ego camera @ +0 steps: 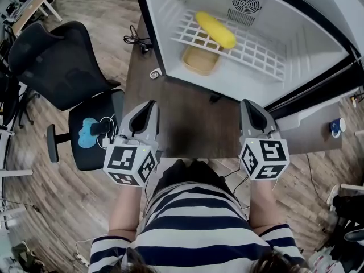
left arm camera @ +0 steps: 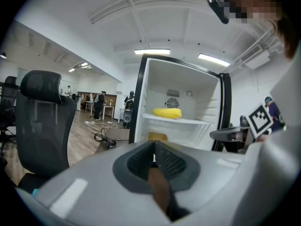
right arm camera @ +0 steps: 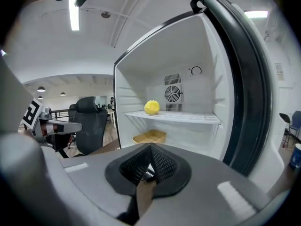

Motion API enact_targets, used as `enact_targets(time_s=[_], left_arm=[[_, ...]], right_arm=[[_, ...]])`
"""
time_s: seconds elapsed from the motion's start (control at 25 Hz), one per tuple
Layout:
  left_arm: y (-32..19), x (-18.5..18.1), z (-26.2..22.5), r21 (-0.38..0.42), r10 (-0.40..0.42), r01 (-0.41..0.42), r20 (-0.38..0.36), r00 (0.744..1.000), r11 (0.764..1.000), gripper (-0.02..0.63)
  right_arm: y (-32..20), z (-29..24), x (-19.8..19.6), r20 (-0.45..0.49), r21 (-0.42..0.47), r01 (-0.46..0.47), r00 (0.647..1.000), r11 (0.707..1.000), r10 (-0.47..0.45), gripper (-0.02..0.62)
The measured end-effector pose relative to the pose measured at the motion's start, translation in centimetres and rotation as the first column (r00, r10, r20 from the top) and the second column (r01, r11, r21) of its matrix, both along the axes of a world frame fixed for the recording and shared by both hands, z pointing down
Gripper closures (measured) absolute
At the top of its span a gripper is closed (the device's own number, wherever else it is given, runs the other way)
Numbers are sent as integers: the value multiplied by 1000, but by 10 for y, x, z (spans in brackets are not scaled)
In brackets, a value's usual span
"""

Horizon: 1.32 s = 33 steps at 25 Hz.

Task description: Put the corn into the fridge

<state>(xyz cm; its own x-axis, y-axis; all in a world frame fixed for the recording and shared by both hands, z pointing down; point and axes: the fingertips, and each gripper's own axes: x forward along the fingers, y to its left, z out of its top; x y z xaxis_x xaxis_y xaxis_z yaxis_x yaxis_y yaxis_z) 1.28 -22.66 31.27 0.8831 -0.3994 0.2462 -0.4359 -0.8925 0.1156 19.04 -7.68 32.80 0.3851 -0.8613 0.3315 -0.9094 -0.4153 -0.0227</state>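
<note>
Corn (ego camera: pixel 215 29) lying on the wire shelf (ego camera: pixel 263 57) inside the open fridge (ego camera: pixel 165 16), above a yellow tray (ego camera: pixel 200 61). Left gripper (ego camera: pixel 150 104) and right gripper (ego camera: pixel 248 103) both pressed together on nothing, side by side just outside the fridge opening.

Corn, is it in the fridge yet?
In: the corn lies on the white wire shelf inside the open fridge.
</note>
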Motion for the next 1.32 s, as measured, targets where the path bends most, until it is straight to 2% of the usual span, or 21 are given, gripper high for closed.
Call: enact_targets(time_s=[0.2, 1.04, 1.32], left_arm=[[0, -3, 3, -12, -18, 18, 0, 1000, 1000, 606], [7, -14, 5, -10, -46, 47, 19, 999, 999, 606], [10, -18, 6, -8, -52, 52, 25, 998, 999, 606]], right_arm=[[0, 2, -8, -56, -31, 8, 998, 999, -9, 601], [-2, 4, -22, 37, -14, 80, 996, 997, -79, 601], [-6, 3, -26, 43, -14, 110, 993, 994, -109, 601]])
